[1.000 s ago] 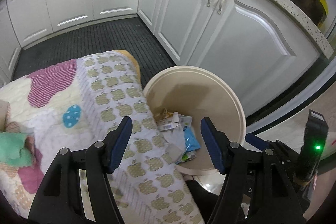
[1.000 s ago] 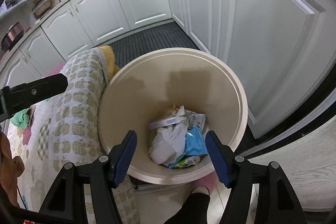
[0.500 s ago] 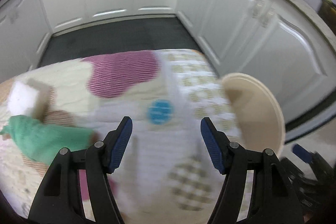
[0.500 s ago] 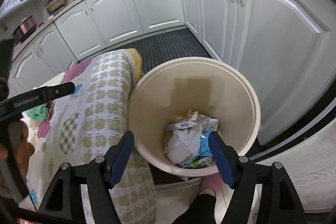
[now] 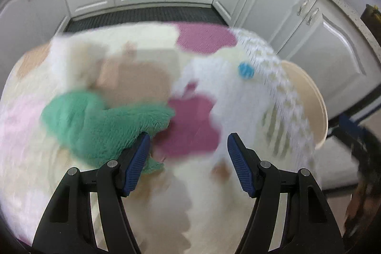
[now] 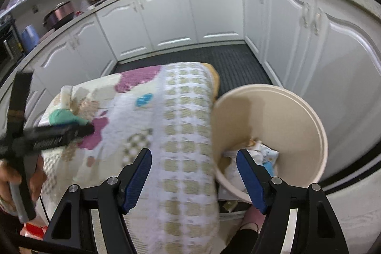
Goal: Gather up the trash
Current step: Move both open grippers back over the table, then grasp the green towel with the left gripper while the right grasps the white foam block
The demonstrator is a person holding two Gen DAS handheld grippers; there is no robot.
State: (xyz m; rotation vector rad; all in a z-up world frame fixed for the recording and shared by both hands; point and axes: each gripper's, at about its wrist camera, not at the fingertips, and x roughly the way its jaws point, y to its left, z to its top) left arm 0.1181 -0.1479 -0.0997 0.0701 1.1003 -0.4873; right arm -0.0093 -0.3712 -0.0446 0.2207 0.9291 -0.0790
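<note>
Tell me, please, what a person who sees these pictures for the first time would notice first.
The fluffy green cloth catches the eye first, lying on the patchwork quilt just ahead of the open left gripper. Next comes the round beige plastic bin, beside the quilt's right edge, with crumpled wrappers at its bottom. The open right gripper hangs over the quilt's edge.
</note>
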